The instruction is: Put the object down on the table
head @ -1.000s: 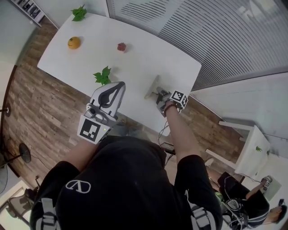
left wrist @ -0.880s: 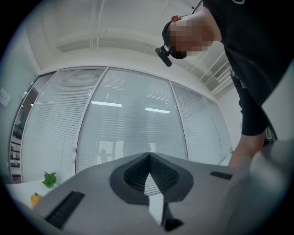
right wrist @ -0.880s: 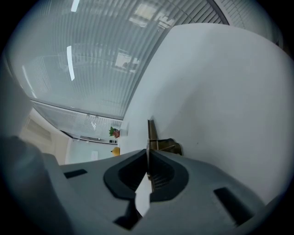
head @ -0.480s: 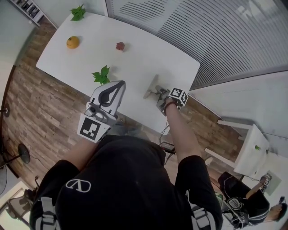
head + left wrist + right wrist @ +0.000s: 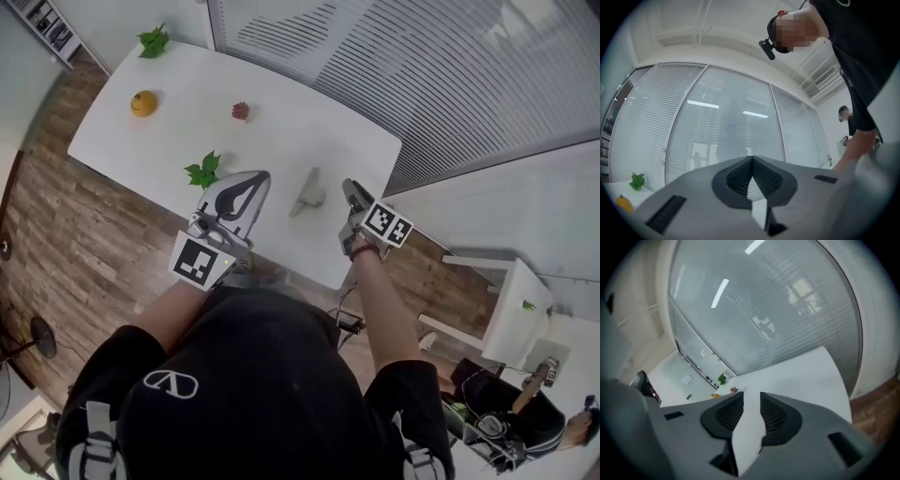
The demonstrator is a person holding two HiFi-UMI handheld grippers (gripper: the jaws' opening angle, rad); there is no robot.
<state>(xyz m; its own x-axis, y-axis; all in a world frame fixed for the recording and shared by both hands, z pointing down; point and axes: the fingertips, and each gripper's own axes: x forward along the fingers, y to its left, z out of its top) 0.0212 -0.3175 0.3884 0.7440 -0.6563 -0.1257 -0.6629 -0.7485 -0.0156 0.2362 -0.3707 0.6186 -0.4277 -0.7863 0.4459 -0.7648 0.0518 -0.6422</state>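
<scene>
Placement apparently complete: pale grey flat slab resting on white table; right gripper just beside it, empty, jaws apart but closing; left gripper pinched together on nothing, idle.

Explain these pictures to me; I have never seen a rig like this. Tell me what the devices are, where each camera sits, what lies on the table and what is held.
There is no robot here: a person holds a two-jaw gripper in each hand. The head view looks down from the person's head. Each gripper view rides on its gripper and looks along its jaws. The left gripper has its jaws together on nothing. The right gripper has its jaws apart, just closing, with nothing between them. On the white table lie a grey object, close to the right gripper but untouched, an orange fruit, a small red item, a near leaf and a far leaf. Nothing is held.
</scene>
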